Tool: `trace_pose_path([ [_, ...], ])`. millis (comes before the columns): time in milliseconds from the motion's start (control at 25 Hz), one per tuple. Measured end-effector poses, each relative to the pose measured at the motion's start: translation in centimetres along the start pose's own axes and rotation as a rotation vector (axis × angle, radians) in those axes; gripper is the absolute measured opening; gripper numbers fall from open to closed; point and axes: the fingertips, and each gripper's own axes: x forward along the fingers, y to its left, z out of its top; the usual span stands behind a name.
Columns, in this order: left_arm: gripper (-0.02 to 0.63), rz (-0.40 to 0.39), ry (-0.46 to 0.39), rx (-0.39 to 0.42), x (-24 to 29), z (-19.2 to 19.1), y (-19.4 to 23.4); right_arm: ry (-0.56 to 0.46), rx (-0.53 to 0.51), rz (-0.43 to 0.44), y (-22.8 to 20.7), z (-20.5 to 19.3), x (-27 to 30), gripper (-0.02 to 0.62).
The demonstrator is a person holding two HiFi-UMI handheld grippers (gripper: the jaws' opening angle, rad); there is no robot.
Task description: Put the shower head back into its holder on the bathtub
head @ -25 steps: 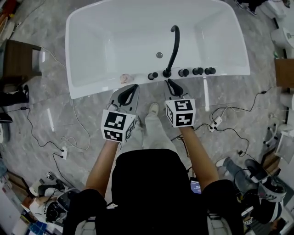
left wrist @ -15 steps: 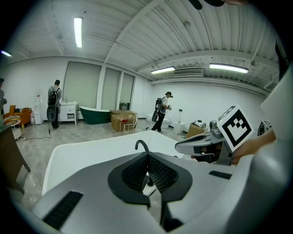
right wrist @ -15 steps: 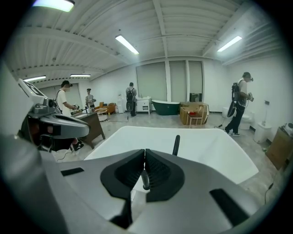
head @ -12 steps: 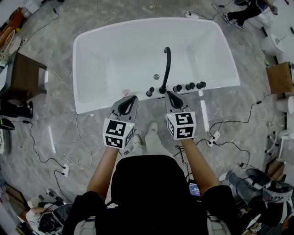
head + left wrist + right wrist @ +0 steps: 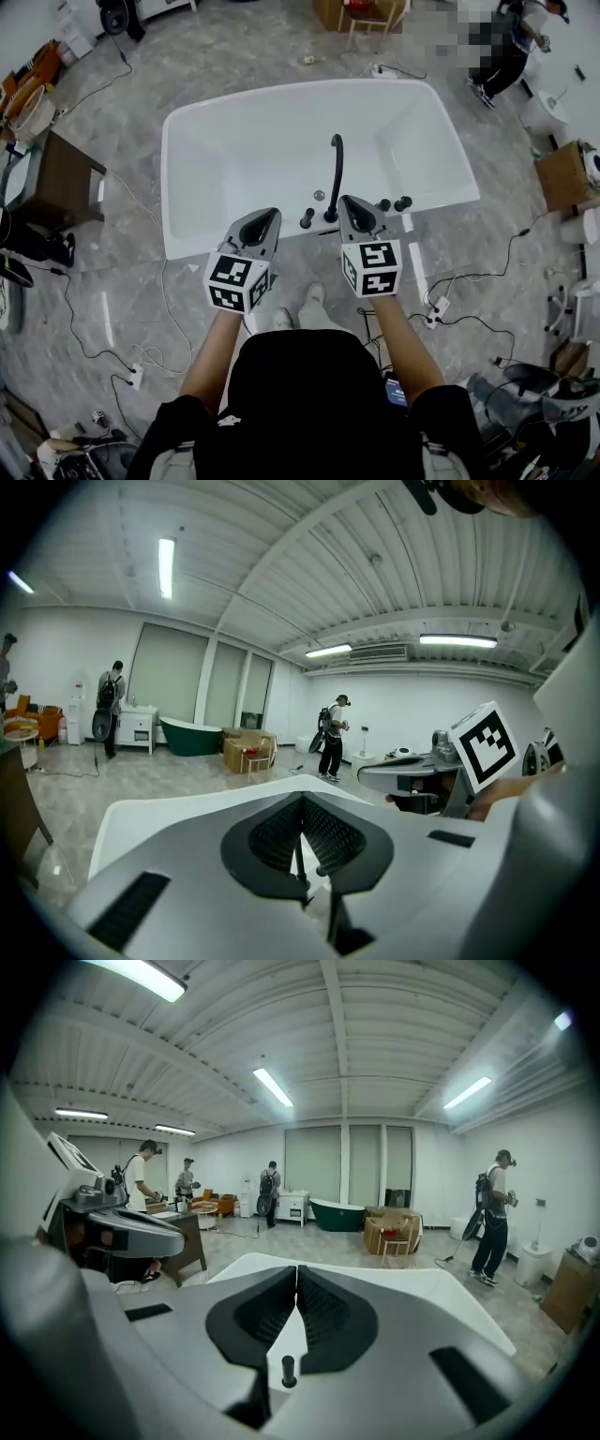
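Note:
The white bathtub (image 5: 202,246) lies below me, with a black curved spout (image 5: 335,178) on its near rim. A slim black upright piece (image 5: 307,218), which looks like the shower head in its holder, stands just left of the spout. It also shows below my right jaws (image 5: 282,1370). Black knobs (image 5: 403,202) sit right of the spout. My left gripper (image 5: 267,214) (image 5: 302,803) hangs above the rim, shut and holding nothing. My right gripper (image 5: 349,200) (image 5: 296,1269) is beside it over the taps, also shut with nothing held.
A dark wooden table (image 5: 56,178) stands left of the tub. Cables and power strips (image 5: 141,328) trail over the marble floor. A cardboard box (image 5: 562,173) is at the right. A person (image 5: 511,42) stands beyond the tub, and others (image 5: 492,1213) walk in the room.
Both grippers have risen away from the tub rim. The head view has pulled back, so the tub looks smaller and farther off.

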Motion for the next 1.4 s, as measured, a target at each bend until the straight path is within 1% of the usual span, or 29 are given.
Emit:
trace_pose_path([
  [120, 0.014, 0.008, -0.022, 0.052, -0.5, 1.7, -0.4, -0.033, -0.015, -0.011, 0.0, 1.9, -0.8, 0.025],
  [240, 0.014, 0.006, -0.048, 0.082, -1.1, 3.3, -0.7, -0.076, -0.022, -0.017, -0.1, 3.9, -1.7, 0.025],
  [480, 0.014, 0.015, -0.100, 0.117, -2.0, 6.1, -0.9, -0.151, -0.003, -0.003, 0.2, 7.2, -3.6, 0.023],
  [720, 0.014, 0.028, -0.148, 0.129, -3.0, 7.7, -0.9, -0.226, 0.011, 0.008, 1.1, 10.0, -5.0, 0.023],
  [880, 0.014, 0.037, -0.173, 0.148, -3.7, 8.6, -0.7, -0.253, -0.019, -0.010, 1.4, 11.0, -5.3, 0.023],
  [1080, 0.014, 0.038, -0.192, 0.156, -4.1, 9.4, -0.6, -0.281, -0.031, 0.015, 2.1, 11.8, -5.4, 0.023],
  [1400, 0.014, 0.033, -0.202, 0.156, -3.7, 9.9, -0.9, -0.287, -0.042, 0.027, 1.9, 11.8, -5.3, 0.023],
])
